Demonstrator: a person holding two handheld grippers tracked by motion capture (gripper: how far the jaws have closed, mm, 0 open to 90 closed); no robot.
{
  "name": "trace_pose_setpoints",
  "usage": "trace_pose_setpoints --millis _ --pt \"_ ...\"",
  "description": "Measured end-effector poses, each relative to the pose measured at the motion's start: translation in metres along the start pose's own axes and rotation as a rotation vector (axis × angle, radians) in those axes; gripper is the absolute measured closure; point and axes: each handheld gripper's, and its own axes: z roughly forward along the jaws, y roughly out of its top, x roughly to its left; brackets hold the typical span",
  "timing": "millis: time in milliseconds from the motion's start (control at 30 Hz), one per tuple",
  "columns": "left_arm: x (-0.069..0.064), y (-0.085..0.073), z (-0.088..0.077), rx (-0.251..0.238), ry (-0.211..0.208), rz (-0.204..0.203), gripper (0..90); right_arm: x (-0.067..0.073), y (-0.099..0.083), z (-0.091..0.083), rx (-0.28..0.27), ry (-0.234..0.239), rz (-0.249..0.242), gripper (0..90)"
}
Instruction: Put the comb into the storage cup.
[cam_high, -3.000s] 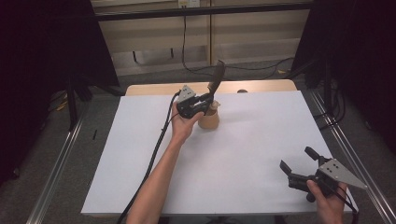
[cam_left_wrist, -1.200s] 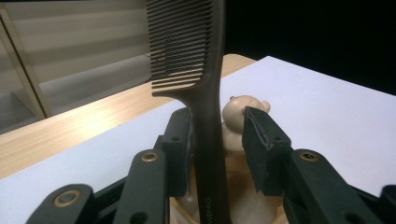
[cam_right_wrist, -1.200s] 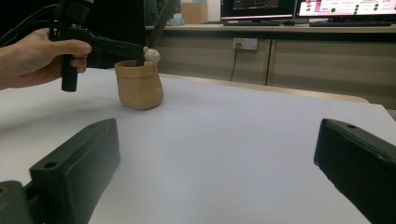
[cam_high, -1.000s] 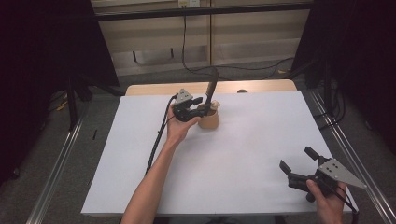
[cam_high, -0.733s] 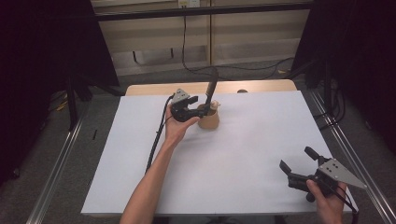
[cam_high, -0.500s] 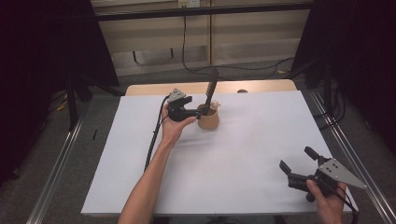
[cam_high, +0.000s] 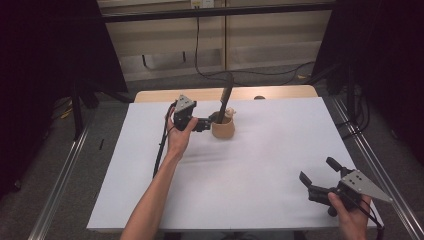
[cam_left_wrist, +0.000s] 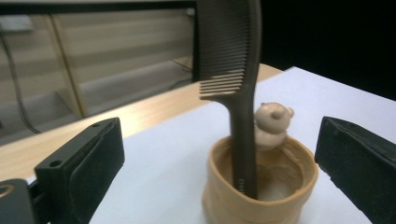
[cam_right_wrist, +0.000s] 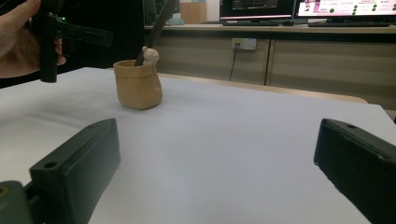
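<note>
Standing in cup (cam_left_wrist: 261, 186) — comb (cam_left_wrist: 231, 56), L gripper (cam_high: 204, 123) open

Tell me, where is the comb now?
The comb stands in the tan cup at the table's far side, just right of the left gripper in the high view.

A lab or test room — a white-topped table (cam_high: 260, 165) ringed by dark curtains (cam_high: 45, 50). Lit monitors (cam_right_wrist: 303, 8) line a bench behind — cables (cam_high: 210, 70) trail across the floor.
</note>
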Motion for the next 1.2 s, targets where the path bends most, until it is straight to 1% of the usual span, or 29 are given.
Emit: trace_pose_setpoints --millis 67,100,167,233,300,333,367,433,467,533,567,633,700,733,833,933,967,1000,1100,1133,1200 --pt "0.000 -0.002 -0.003 -0.003 -0.015 0.009 1.2 0.000 0.000 0.000 -0.001 -0.002 0.001 0.0" --pt "0.000 -0.002 -0.005 -0.007 -0.007 0.010 1.4 -0.001 0.000 0.000 0.001 -0.003 0.002 0.0" --pt "-0.002 -0.002 -0.008 -0.020 -0.006 0.014 1.5 -0.001 0.000 0.001 -0.001 -0.003 -0.001 0.0" --pt "-0.003 0.000 -0.013 -0.028 -0.009 0.035 2.1 -0.001 0.000 0.001 -0.001 -0.002 -0.002 0.0" --pt "-0.005 0.003 -0.016 -0.039 -0.011 0.037 2.0 -0.001 0.000 0.001 -0.001 -0.002 -0.002 0.0" --pt "-0.006 0.004 -0.018 -0.039 -0.008 0.046 2.0 -0.001 0.000 0.001 0.000 -0.003 0.000 0.0" --pt "-0.007 0.005 -0.020 -0.042 -0.004 0.043 2.0 -0.001 0.000 0.001 0.000 -0.003 -0.001 0.0" --pt "-0.007 0.005 -0.022 -0.051 -0.018 0.026 1.2 -0.001 0.000 0.000 0.001 -0.003 0.003 0.0" --pt "-0.007 0.004 -0.023 -0.061 -0.012 0.016 1.1 -0.001 0.000 0.000 0.001 -0.002 0.000 0.0" --pt "-0.006 0.003 -0.025 -0.059 0.006 0.031 1.2 -0.001 -0.001 0.001 -0.001 0.000 -0.001 0.0" --pt "-0.005 0.003 -0.027 -0.062 0.003 0.032 1.2 -0.001 -0.001 0.001 -0.001 -0.001 0.003 0.0" --pt "-0.005 0.003 -0.031 -0.077 -0.014 0.001 1.2 -0.002 -0.001 0.002 0.001 -0.001 0.006 0.0" --pt "-0.005 0.004 -0.035 -0.076 -0.014 0.011 1.2 -0.003 -0.001 0.002 0.001 -0.002 0.011 0.0" --pt "-0.005 0.004 -0.036 -0.078 -0.015 0.010 1.2 -0.004 -0.002 0.002 0.003 -0.005 0.010 0.0" --pt "-0.008 0.004 -0.039 -0.088 -0.039 0.003 1.0 -0.005 -0.002 0.003 0.003 -0.006 0.019 0.0" --pt "-0.012 0.004 -0.043 -0.094 -0.031 0.023 1.0 -0.005 -0.003 0.003 0.004 -0.007 0.016 0.0" --pt "-0.013 0.004 -0.044 -0.100 -0.046 0.021 1.0 -0.006 -0.003 0.003 0.002 -0.006 0.015 0.0" --pt "-0.014 0.004 -0.044 -0.100 -0.049 0.025 0.8 -0.006 -0.003 0.003 0.003 -0.006 0.015 0.0" --pt "-0.016 0.002 -0.047 -0.095 -0.028 0.044 0.9 -0.006 -0.003 0.002 0.003 -0.010 0.010 0.0" --pt "-0.017 0.002 -0.049 -0.095 -0.028 0.045 1.5 -0.006 -0.002 0.002 0.004 -0.010 0.010 0.0" --pt "-0.018 0.001 -0.053 -0.110 -0.046 0.030 2.3 -0.005 -0.002 0.001 0.003 -0.008 0.010 0.0"
